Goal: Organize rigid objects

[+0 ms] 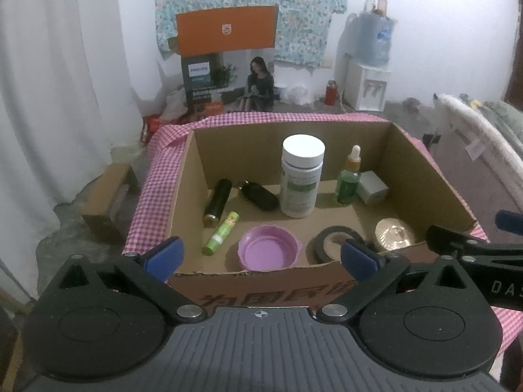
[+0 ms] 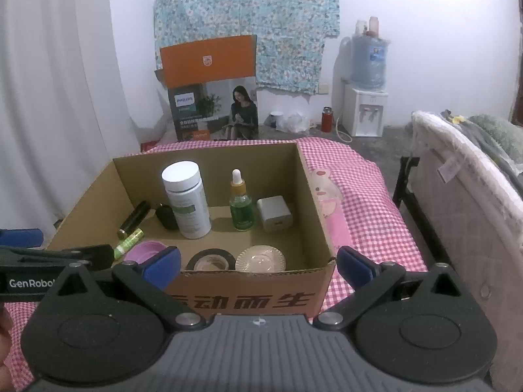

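Here, both tongs, left (image 1: 260, 254) and right (image 2: 259, 265), gape empty before the cardboard box (image 2: 261, 294) on checked cloth (image 2: 376, 222); inside: white bottle (image 1: 302, 176), glass dropper (image 1: 349, 181), tape ring (image 1: 333, 241), purple lid (image 1: 268, 251).

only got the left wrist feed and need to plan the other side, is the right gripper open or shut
Observer: The right gripper is open, jaws wide apart with nothing between them, just short of the near wall of the cardboard box.
Operator: gold dish is half hidden for me, anything on it
Observer: No. The gold dish lies bare in the near right corner of the box, beside the tape roll.
Operator: whats right of the box
Observer: Pink checked cloth, with a cartoon print next to the box wall.
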`<act>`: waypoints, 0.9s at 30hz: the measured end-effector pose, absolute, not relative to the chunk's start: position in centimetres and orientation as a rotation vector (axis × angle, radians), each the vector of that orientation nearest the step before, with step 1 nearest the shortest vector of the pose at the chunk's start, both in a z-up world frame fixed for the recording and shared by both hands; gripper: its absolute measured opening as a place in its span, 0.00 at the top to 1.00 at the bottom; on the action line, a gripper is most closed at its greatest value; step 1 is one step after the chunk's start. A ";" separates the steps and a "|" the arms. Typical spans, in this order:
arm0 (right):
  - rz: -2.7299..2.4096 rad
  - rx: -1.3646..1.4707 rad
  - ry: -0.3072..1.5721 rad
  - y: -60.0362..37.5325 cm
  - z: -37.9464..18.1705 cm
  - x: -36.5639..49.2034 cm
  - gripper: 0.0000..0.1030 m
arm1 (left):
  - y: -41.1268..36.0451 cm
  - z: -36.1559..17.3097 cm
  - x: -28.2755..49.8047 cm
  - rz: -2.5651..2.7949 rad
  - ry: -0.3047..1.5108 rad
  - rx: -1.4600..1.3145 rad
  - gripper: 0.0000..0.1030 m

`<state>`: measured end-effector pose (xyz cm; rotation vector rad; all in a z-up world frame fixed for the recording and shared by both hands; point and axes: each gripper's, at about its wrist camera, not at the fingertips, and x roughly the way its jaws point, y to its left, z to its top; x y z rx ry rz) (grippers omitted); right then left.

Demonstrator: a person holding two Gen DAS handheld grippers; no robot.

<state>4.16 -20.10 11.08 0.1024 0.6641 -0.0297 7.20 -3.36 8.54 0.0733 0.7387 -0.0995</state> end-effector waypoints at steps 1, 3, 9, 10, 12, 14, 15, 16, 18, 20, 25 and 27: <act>-0.030 0.102 0.665 -20.1 11.1 4.2 0.00 | -3.4 8.5 7.2 -0.098 0.741 0.074 0.00; -0.031 0.104 0.668 -20.1 11.0 4.2 0.00 | -3.4 8.5 7.3 -0.093 0.746 0.077 0.00; -0.033 0.100 0.675 -20.2 10.9 4.5 0.00 | -3.3 8.4 7.4 -0.082 0.760 0.080 0.01; -0.033 0.100 0.675 -20.2 10.9 4.5 0.00 | -3.3 8.4 7.4 -0.081 0.762 0.077 0.01; -0.033 0.101 0.676 -20.1 10.9 4.5 0.00 | -3.2 8.4 7.4 -0.077 0.765 0.071 0.01; -0.032 0.093 0.676 -20.0 10.9 4.5 0.00 | -3.0 8.4 7.5 -0.075 0.769 0.067 0.01; -0.032 0.087 0.675 -20.0 10.8 4.5 0.00 | -3.0 8.3 7.5 -0.075 0.772 0.065 0.01; -0.033 0.082 0.674 -19.9 10.8 4.5 0.00 | -3.0 8.3 7.5 -0.075 0.774 0.063 0.00; -0.035 0.073 0.671 -19.8 10.8 4.5 0.00 | -2.8 8.3 7.5 -0.075 0.777 0.057 0.01; -0.035 0.069 0.671 -19.8 10.8 4.6 0.00 | -2.7 8.3 7.4 -0.074 0.778 0.054 0.01; -0.034 0.066 0.671 -19.7 10.8 4.6 0.00 | -2.7 8.2 7.4 -0.071 0.779 0.053 0.01; -0.035 0.067 0.672 -19.7 10.8 4.6 0.00 | -2.7 8.2 7.5 -0.071 0.782 0.052 0.01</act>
